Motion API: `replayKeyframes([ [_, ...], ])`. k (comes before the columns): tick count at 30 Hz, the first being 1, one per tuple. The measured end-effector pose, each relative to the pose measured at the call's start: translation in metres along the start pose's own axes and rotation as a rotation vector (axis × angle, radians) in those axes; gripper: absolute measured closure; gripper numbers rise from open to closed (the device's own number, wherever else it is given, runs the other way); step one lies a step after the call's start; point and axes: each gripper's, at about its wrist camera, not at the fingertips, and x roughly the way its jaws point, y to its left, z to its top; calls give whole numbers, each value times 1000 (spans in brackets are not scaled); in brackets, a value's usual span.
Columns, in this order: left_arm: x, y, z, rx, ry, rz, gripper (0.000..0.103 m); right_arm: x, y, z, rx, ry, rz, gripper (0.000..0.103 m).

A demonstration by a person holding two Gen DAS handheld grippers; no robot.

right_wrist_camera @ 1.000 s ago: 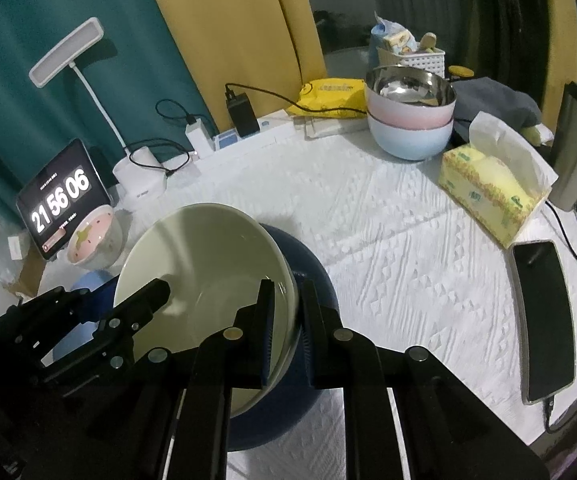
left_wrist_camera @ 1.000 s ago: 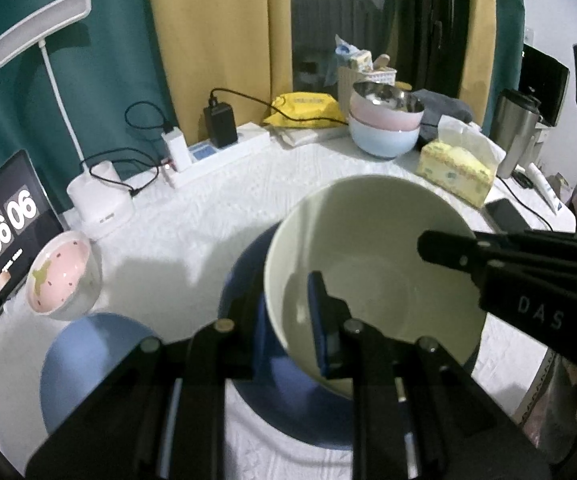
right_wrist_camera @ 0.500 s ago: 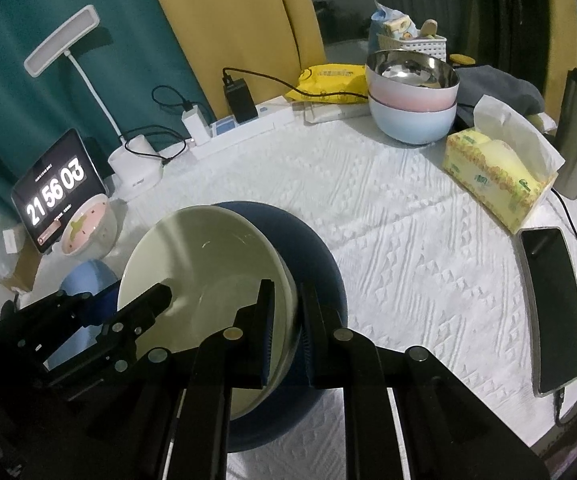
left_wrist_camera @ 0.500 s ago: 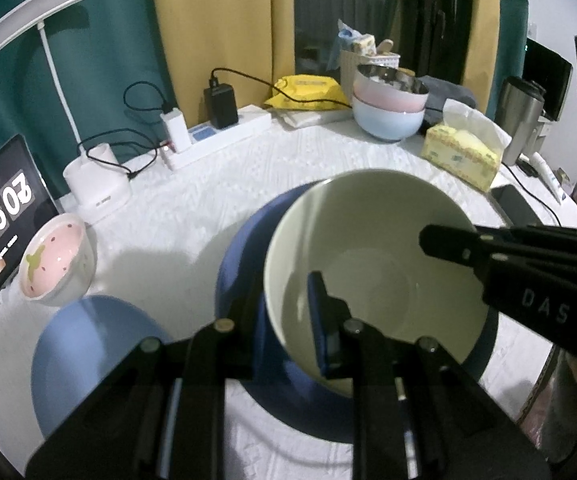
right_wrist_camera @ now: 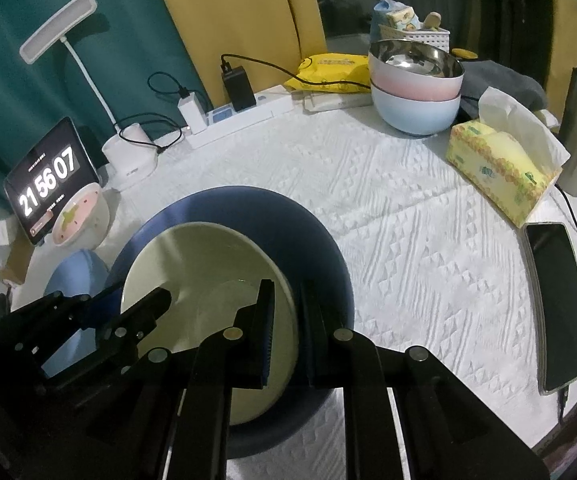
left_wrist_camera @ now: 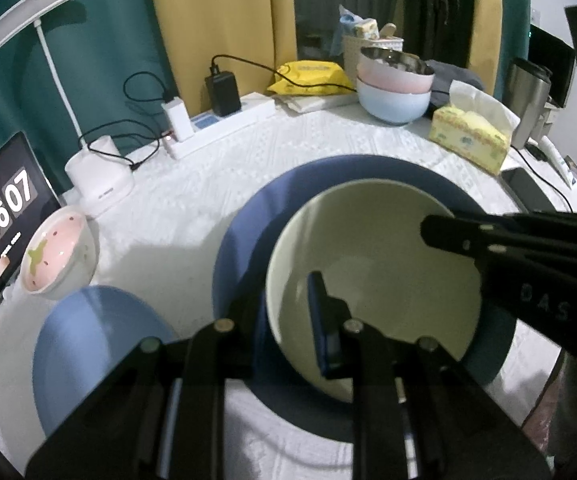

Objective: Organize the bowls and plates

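A cream bowl [left_wrist_camera: 384, 264] [right_wrist_camera: 192, 264] is held over a dark blue plate [left_wrist_camera: 328, 184] [right_wrist_camera: 264, 216] on the white tablecloth. My left gripper [left_wrist_camera: 288, 320] is shut on the bowl's near-left rim. My right gripper [right_wrist_camera: 288, 316] is shut on the bowl's right rim; it also shows in the left wrist view [left_wrist_camera: 500, 240]. A light blue plate [left_wrist_camera: 92, 344] [right_wrist_camera: 72, 276] lies at the left. A small pink strawberry bowl [left_wrist_camera: 54, 254] [right_wrist_camera: 78, 220] sits beyond it. A stack of three bowls [left_wrist_camera: 394, 86] [right_wrist_camera: 414, 88] stands at the back right.
A tablet clock [right_wrist_camera: 48, 188], a desk lamp [right_wrist_camera: 128, 152] and a power strip [right_wrist_camera: 240, 116] with chargers line the back left. A yellow tissue box [right_wrist_camera: 500, 168], a phone [right_wrist_camera: 556, 308] and a steel mug [left_wrist_camera: 528, 100] are at the right.
Both grippers have lifted and drawn back with the cream bowl, so more of the dark blue plate under it shows. The clock went from 21:56:06 to 21:56:07.
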Motion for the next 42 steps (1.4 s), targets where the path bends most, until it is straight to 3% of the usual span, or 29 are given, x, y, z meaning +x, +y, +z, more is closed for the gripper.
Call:
replayKeyframes([
  [22, -3, 6, 2, -25, 14, -4, 81, 14, 10, 6, -75, -7, -74, 87],
  [25, -6, 8, 2, -29, 12, -1, 81, 13, 10, 7, -69, -8, -66, 84],
  [29, -13, 9, 5, -30, -5, -4, 79, 3, 15, 10, -81, -41, -66, 71],
  [42, -39, 20, 11, -39, -53, -10, 78, -24, 30, 21, -105, -87, -66, 70],
])
